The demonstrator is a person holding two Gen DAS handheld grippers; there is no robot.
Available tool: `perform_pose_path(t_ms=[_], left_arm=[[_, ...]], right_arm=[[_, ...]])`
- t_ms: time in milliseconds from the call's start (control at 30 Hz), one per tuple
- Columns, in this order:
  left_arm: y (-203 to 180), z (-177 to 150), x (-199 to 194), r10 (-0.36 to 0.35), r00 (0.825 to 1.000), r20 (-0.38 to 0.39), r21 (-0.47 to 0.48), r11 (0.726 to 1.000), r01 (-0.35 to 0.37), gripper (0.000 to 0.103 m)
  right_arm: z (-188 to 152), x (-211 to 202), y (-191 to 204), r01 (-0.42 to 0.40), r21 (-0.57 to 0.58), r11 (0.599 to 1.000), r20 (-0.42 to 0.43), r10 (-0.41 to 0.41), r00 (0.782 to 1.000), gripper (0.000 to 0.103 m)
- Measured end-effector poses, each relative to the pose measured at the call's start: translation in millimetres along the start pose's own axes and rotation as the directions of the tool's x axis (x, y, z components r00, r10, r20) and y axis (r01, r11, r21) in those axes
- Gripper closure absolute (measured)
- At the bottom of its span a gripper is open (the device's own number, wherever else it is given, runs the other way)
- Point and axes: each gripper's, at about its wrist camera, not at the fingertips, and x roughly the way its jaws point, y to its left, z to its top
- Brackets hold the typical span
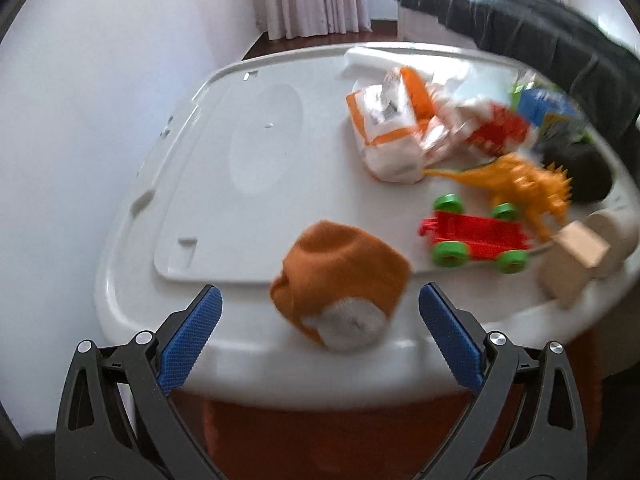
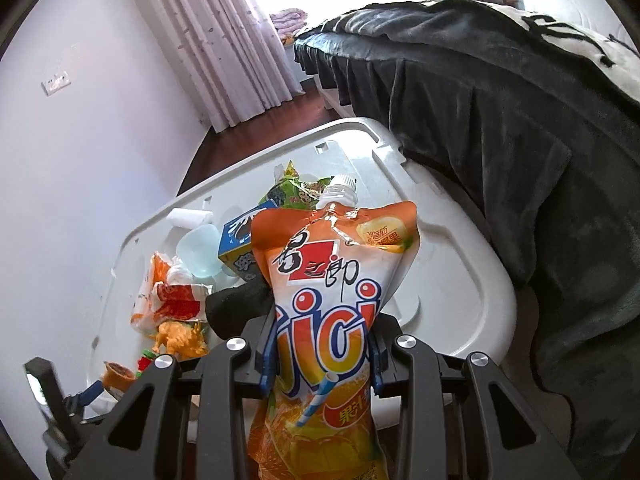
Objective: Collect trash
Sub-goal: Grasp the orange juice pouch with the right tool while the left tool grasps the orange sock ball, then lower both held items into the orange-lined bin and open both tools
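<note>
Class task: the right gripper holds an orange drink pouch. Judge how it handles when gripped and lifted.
The orange foil drink pouch with a white cap looks crinkled near its top, so probably floppy and light. Its glossy surface may be slippery, though the right gripper holds it upright.

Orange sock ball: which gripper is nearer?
Left. The left gripper is open, straddling the orange sock ball. The right gripper, shut on the juice pouch, is farther away.

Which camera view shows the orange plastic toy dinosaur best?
The left wrist view: the orange plastic toy dinosaur shows whole, though blurred. In the right wrist view, the same dinosaur is small, with its lower part hidden behind the gripper.
</note>
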Motion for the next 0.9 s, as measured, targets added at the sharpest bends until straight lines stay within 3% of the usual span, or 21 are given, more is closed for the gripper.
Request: perform_pose_path(t_ms=[100, 167, 200, 233, 333, 467, 567, 733, 900], left_arm=[[-0.5, 5.5, 5.8, -0.033, 0.999, 0.04, 0.006, 0.999, 0.033, 0.007], [1.8, 7.9, 5.5, -0.087, 0.995, 0.058, -0.006, 0.996, 0.087, 0.018], [4.0, 9.2, 5.6, -0.12, 0.991, 0.063, -0.016, 0.992, 0.121, 0.044], [6.1, 12.0, 5.4, -0.119, 0.991, 0.067, -0.031, 0.992, 0.121, 0.061], [5.2, 14.4, 3.5, -0.126, 0.99, 0.056, -0.033, 0.991, 0.128, 0.075], [6.2, 7.2, -17.2, -0.144, 0.988, 0.06, -0.057, 0.987, 0.148, 0.08], [12.2, -2.7, -52.4, -0.201, 0.976, 0.082, -0.093, 0.974, 0.208, 0.08], [3.3, -28.3, -98.3, -0.187, 0.977, 0.1, -0.065, 0.979, 0.194, 0.08], [-6.5, -65.7, -123.1, -0.171, 0.98, 0.099, -0.026, 0.984, 0.174, 0.08]], right_arm=[[-0.6, 0.2, 3.9, 0.004, -0.014, 1.0, 0.008, -0.004, 1.0, 0.069], [-1.7, 2.0, 8.5, 0.008, -0.033, 0.999, 0.009, -0.008, 1.0, 0.069], [-2.5, 2.6, 10.5, 0.012, -0.045, 0.999, 0.01, -0.011, 1.0, 0.069], [-3.5, 3.1, 13.1, 0.016, -0.06, 0.998, 0.01, -0.015, 1.0, 0.069], [-6.6, 2.5, 16.8, 0.016, -0.084, 0.996, 0.013, -0.015, 1.0, 0.069], [-9.7, -2.8, 21.0, 0.004, -0.119, 0.993, 0.035, 0.0, 0.999, 0.069], [-12.7, -13.2, 26.4, -0.04, -0.154, 0.987, 0.069, 0.051, 0.996, 0.069], [-27.6, -30.3, 46.8, -0.092, -0.268, 0.959, 0.116, 0.127, 0.985, 0.069], [-65.8, -38.5, 61.0, -0.193, -0.298, 0.935, 0.031, 0.212, 0.977, 0.069]])
